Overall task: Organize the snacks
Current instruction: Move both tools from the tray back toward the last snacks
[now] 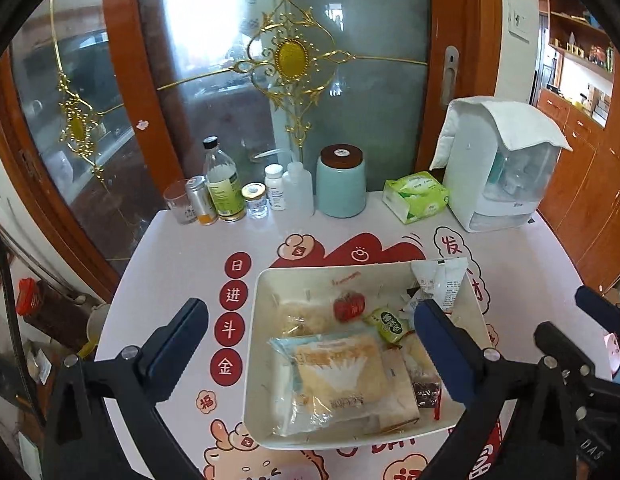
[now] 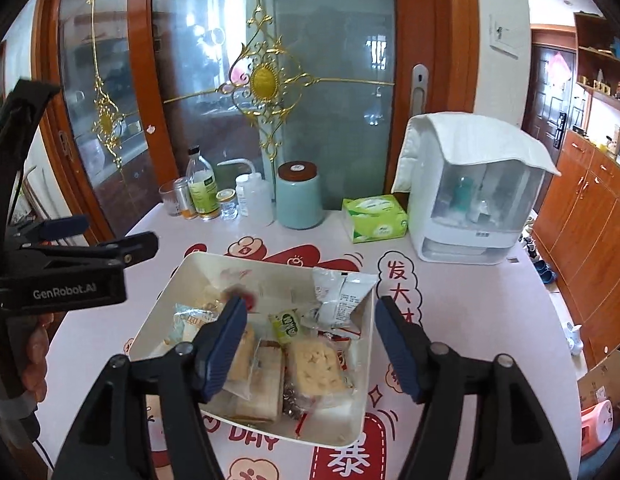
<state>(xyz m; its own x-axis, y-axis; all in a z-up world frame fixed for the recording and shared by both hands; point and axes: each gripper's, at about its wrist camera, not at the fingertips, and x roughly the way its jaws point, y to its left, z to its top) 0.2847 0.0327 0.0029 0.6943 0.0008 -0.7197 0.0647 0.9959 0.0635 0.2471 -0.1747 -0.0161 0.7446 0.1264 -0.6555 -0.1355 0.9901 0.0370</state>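
A white square tray sits on the table and holds several wrapped snacks: a large cracker pack, a red sweet, a green sachet, a white packet and a yellow cake. My left gripper is open and empty above the tray. My right gripper is open and empty above the tray's near half. The left gripper also shows at the left in the right wrist view.
Along the back of the table stand several bottles and jars, a teal canister, a green tissue pack and a white dispenser with a cloth over it. A glass door is behind. Wooden cabinets are at the right.
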